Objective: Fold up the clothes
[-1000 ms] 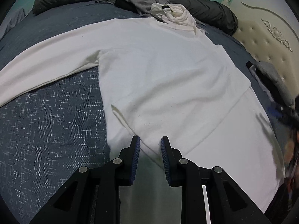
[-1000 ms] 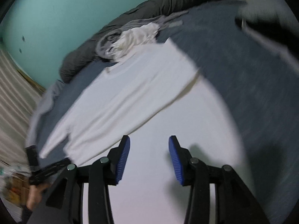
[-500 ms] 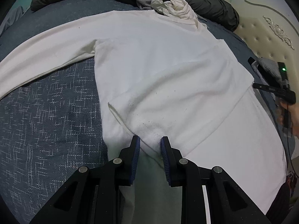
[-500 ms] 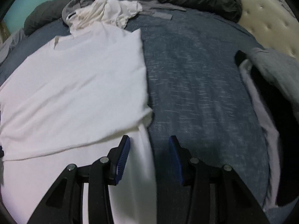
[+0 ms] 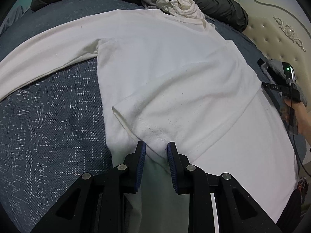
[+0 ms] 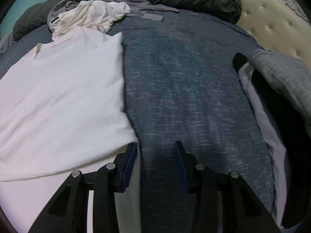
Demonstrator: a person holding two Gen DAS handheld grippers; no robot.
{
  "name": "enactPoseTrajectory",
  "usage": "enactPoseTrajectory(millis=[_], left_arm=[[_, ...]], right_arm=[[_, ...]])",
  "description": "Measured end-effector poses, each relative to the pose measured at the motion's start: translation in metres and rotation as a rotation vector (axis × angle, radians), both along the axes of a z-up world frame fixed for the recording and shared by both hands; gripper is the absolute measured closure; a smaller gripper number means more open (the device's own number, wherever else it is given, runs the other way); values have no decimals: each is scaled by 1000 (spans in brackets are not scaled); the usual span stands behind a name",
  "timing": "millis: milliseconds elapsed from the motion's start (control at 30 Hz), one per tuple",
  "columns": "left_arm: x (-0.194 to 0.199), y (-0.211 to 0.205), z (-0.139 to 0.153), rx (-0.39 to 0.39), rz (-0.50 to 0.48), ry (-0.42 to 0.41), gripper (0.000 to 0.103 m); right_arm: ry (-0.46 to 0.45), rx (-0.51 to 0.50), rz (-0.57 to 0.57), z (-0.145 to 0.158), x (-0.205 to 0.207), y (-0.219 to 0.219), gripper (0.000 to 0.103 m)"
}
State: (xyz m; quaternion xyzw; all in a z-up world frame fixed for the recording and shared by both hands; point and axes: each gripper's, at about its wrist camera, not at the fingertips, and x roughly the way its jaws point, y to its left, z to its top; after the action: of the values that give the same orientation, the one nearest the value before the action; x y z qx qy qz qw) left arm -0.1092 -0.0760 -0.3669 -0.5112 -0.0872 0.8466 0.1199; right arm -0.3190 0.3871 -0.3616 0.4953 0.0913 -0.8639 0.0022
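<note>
**Fingers at the sleeve cuff and the folded side edge: grip not confirmed**

Fingers of the left gripper (image 5: 155, 149) are set narrow, straddling the stitched cuff of the folded-in sleeve (image 5: 153, 130); cloth appears bunched between the blue pads, but a firm pinch cannot be told from this view. Jaws of the right gripper (image 6: 156, 151) are closing, and only the blue bedcover (image 6: 194, 97) is seen between them. Its left pad sits just beside the corner of the folded edge (image 6: 132, 136), touching or under it, not around it.

The white long-sleeve shirt (image 5: 165, 68) is laid flat on the bedcover, collar toward the dark duvet (image 5: 213, 5). 1 sleeve is folded across the body; the other sleeve (image 5: 38, 48) is spread out toward the left of the left-wrist view. A crumpled white garment (image 5: 180, 5) lies at the collar, and a grey garment (image 6: 281, 73) lies well apart, near the headboard (image 5: 281, 38).

Judged step: both ends of the folded side are being secured ahead of the next fold.

To do it well:
- The right gripper should be shifted toward the shirt so that both layers of the edge are taken, not the bedcover.
- The cuff should be pinched through its hem, where the stitching gives bite.
- Both ends should be lifted together, with the edge kept taut, so the crease stays straight.
- The crumpled garment should be kept clear of the collar.
</note>
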Motion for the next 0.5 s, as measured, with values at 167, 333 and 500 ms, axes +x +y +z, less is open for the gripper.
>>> enactPoseTrajectory(millis=[167, 333, 500], left_arm=[[-1, 0, 0, -3, 1, -2, 77], [-1, 0, 1, -8, 2, -1, 77], [-9, 14, 1, -7, -4, -2, 77]], right_arm=[[-4, -85, -55, 8, 5, 23, 84], [35, -220, 37, 27, 10, 4, 84], [-24, -235, 131, 12, 4, -29, 84]])
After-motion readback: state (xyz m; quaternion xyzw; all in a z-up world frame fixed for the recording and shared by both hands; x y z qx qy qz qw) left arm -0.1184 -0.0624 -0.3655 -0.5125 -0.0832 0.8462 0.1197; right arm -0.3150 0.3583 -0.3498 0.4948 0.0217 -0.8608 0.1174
